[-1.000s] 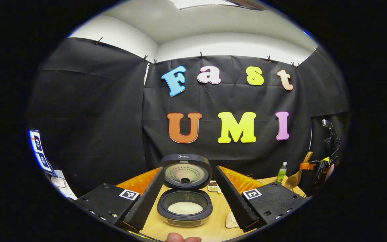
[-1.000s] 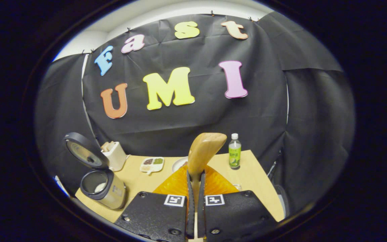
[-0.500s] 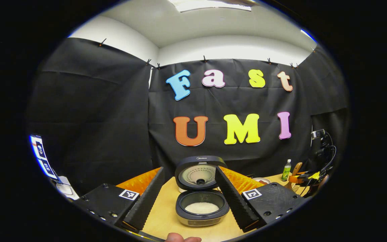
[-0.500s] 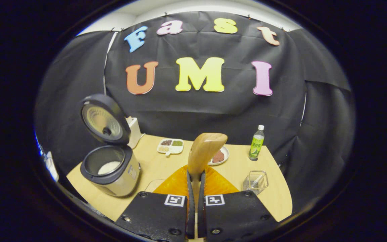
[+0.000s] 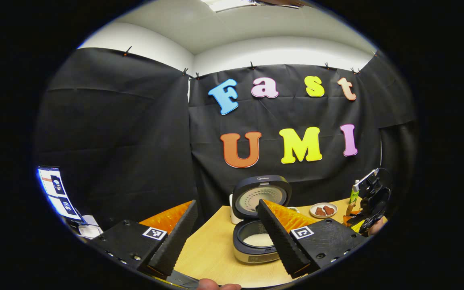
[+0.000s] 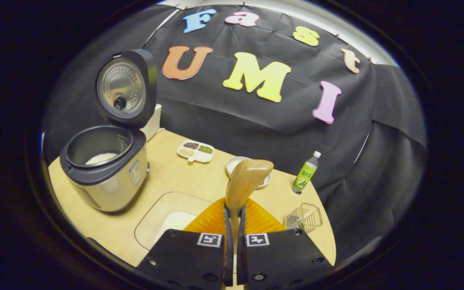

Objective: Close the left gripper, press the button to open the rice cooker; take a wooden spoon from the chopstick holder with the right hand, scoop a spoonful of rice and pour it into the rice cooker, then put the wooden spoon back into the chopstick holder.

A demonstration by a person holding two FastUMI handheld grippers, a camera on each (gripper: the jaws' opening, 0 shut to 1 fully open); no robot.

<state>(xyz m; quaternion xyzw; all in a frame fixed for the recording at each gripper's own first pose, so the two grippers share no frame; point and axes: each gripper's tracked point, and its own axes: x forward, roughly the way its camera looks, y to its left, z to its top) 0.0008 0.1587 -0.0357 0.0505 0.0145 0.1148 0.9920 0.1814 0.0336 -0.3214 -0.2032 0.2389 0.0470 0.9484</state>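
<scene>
Right gripper (image 6: 234,209) clamps the wooden spoon (image 6: 246,181) by its handle, bowl up, right of the open rice cooker (image 6: 105,169). We judge the spoon light, rigid and smooth, so gripped low on the handle. Left gripper (image 5: 226,229) stands released before the cooker.

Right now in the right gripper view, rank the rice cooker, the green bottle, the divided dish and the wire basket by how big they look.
1. rice cooker, by far the largest, though also nearest the camera.
2. wire basket.
3. divided dish and green bottle look about alike; both sit farther back, so I won't rank them.
</scene>
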